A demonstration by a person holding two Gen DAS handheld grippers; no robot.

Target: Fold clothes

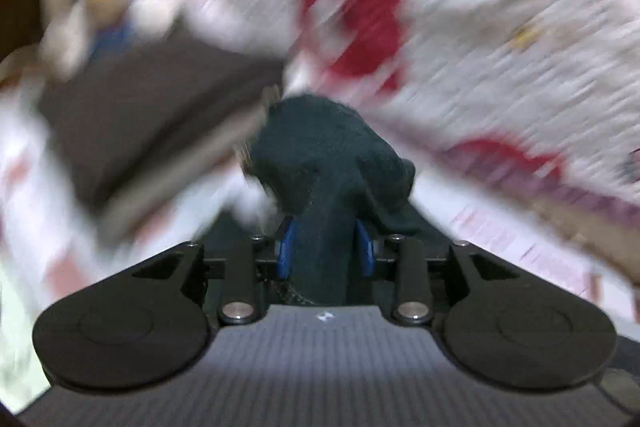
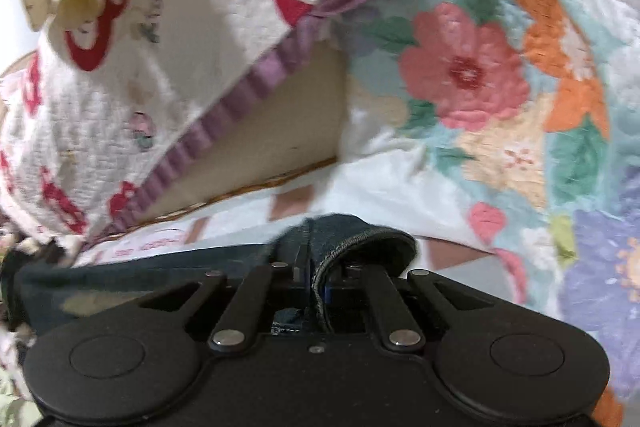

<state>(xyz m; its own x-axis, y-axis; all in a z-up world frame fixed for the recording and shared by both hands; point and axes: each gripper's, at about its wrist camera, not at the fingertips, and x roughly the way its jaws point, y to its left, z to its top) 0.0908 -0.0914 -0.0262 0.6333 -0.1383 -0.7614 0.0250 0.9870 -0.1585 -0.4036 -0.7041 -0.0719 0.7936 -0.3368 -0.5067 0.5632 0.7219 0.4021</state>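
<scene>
Item: dark denim garment (image 2: pixel 344 231), low on the patterned bedding (image 2: pixel 400 179). Right gripper (image 2: pixel 316 279) fully closed on its stitched hem; left gripper (image 1: pixel 325 247) clamps a thick bunch. Risk: thin hem may slip free; the bunched grip may fold crooked.

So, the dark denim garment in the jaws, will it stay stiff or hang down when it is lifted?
Probably it hangs down: the denim garment already curls over the right gripper at its stitched hem. It looks thick, so likely rather heavy. In the left gripper it bunches into a lump, so expect sagging between both.
</scene>
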